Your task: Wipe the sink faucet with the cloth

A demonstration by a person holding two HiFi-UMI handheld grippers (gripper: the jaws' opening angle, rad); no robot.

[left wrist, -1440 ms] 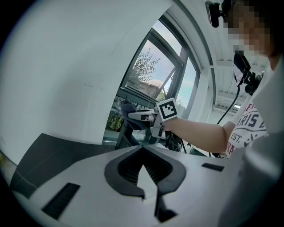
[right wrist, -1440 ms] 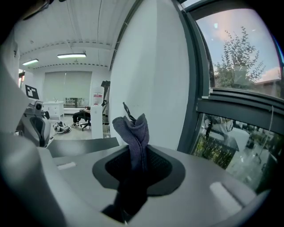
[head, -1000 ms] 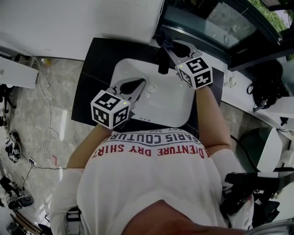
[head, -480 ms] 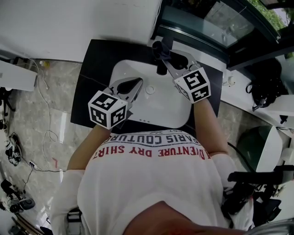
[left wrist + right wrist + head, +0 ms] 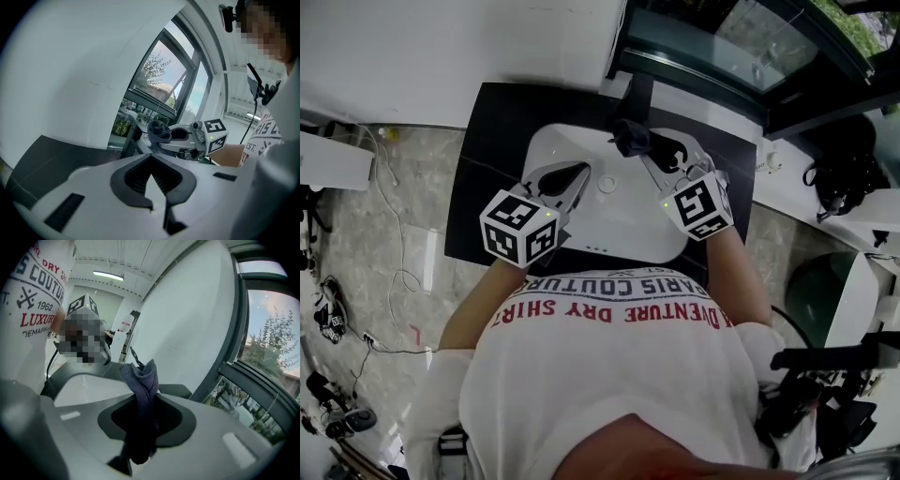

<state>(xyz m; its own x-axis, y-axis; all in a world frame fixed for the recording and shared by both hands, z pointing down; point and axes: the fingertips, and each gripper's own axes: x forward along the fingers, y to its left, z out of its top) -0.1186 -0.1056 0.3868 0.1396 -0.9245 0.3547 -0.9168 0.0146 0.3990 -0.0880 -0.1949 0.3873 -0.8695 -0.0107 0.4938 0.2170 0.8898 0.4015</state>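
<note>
The right gripper (image 5: pixel 645 152), clamped on the cloth (image 5: pixel 628 138), sits just short of the faucet (image 5: pixel 637 96) — nearer than the left gripper (image 5: pixel 583 172), closed on nothing.

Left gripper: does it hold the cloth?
No: the left gripper is shut and empty; the right gripper clamps the cloth.
</note>
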